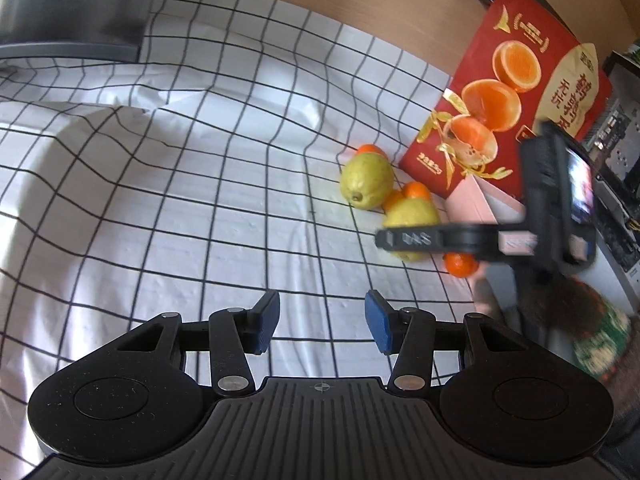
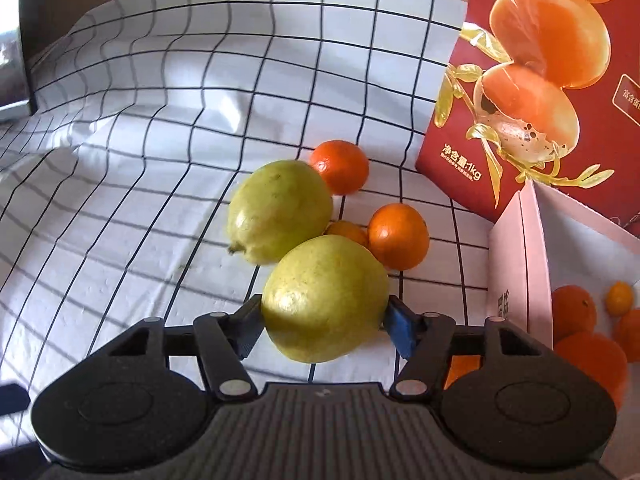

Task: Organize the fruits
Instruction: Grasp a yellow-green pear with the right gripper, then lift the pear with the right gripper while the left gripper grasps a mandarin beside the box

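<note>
The near guava [image 2: 324, 300] is gripped by the right gripper [image 2: 324, 326], just beside the pink box [image 2: 516, 264], seemingly lifted; the left gripper [image 1: 322, 322] is held open, empty

A home: checked tablecloth [image 1: 200, 180], printed gift box [image 1: 512, 92].

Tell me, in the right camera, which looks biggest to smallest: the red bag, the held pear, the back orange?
1. Red bag, biggest even though cut off by the frame.
2. Held pear, between the right gripper jaws; nearness to the camera makes it look bigger.
3. Back orange, smallest, but farther away.
</note>
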`<state>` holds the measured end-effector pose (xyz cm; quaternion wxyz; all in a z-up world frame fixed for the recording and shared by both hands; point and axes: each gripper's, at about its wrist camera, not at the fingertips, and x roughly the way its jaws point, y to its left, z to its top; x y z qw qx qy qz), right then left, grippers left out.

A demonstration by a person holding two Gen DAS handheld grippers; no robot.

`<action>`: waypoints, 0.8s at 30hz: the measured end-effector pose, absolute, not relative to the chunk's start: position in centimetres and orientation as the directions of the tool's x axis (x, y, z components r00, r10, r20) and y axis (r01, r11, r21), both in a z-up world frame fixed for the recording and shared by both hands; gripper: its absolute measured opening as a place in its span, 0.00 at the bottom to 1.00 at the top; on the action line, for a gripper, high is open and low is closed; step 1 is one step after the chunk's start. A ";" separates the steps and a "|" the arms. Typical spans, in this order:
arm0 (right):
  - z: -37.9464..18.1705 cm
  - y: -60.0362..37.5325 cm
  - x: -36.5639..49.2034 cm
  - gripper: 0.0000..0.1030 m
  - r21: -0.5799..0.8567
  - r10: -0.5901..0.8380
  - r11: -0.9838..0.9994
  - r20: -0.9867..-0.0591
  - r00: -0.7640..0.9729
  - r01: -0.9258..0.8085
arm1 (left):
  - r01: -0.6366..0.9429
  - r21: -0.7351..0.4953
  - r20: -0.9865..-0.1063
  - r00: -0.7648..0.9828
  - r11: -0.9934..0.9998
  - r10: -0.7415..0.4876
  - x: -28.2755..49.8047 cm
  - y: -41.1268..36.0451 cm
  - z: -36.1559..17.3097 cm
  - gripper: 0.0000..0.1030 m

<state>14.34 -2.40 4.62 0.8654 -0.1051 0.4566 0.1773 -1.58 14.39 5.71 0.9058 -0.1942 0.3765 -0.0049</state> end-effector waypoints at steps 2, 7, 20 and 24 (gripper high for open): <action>5.1 -3.1 13.4 0.62 0.027 0.243 0.918 -0.829 0.504 -0.397 | -0.148 -0.351 -0.682 0.717 0.925 -0.145 -1.5 14.7 5.7 0.50; 7.1 -4.1 9.5 0.62 0.086 0.323 0.890 -0.811 0.487 -0.447 | -0.143 -0.356 -0.682 0.716 0.924 -0.152 -1.1 14.8 5.7 0.50; 7.4 -11.8 0.5 0.62 0.063 0.253 0.939 -0.794 0.553 -0.338 | 0.007 -0.334 -0.703 0.664 0.942 -0.254 0.6 10.5 4.8 0.50; 6.9 -13.8 0.1 0.62 0.030 0.194 0.960 -0.788 0.584 -0.279 | 0.050 -0.326 -0.710 0.646 0.944 -0.279 1.2 9.0 4.7 0.50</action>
